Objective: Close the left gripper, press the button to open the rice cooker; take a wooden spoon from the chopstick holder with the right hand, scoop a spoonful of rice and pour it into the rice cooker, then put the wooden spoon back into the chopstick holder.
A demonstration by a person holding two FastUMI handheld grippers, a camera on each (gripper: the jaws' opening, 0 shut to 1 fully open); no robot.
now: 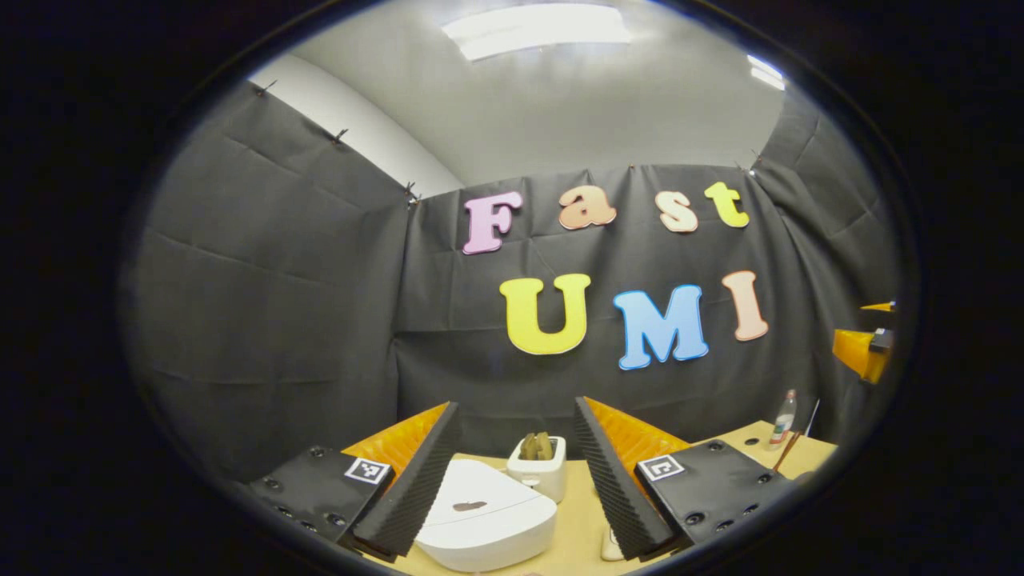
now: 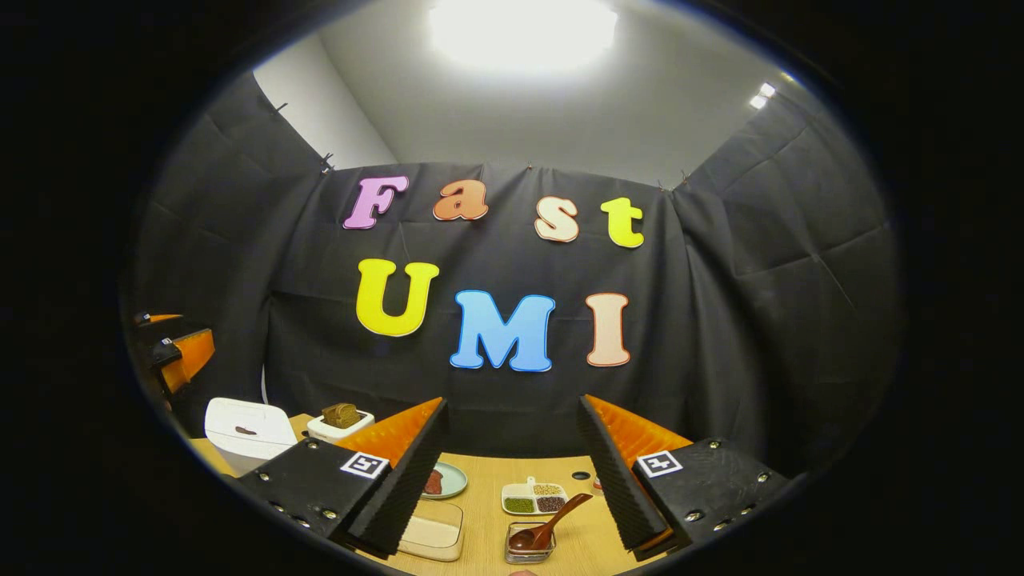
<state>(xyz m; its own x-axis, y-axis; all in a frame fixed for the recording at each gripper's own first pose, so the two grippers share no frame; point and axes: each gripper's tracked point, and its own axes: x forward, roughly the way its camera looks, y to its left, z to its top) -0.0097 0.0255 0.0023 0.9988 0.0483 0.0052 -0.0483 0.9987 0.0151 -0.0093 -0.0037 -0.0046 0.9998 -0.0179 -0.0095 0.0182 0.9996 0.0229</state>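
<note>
Here, everything is placed against the rice cooker.
Left gripper (image 1: 516,472): jaws spread wide, nothing between them, raised above the table (image 1: 580,528); the rice cooker sits in the gap between its fingers.
Rice cooker (image 1: 484,516): white, lid down, a dark oval mark on top; it stands on the tan table. In the right gripper view the same cooker (image 2: 248,432) lies far to the left, at the table's edge.
Chopstick holder (image 1: 538,468): a small white box just behind the rice cooker, with brown wooden handles sticking up from it; in the right gripper view it (image 2: 340,424) stands just beside the cooker on its right.
Right gripper (image 2: 512,480): jaws released and empty, held well to the right of the rice cooker, over the middle of the table.
Wooden spoon (image 2: 552,520): dark brown, leaning in a small clear glass container (image 2: 530,544), well apart from the rice cooker.
Divided dish (image 2: 534,498): white, with green, dark and pale grains, just behind the spoon's container.
Round plate (image 2: 444,480): pale green, something reddish on it, between the rice cooker and the divided dish.
Flat container (image 2: 436,530): clear, with pale contents, nearer than the round plate.
Bottle (image 1: 784,418): small, clear, red-capped, far right of the rice cooker in the left gripper view.
</note>
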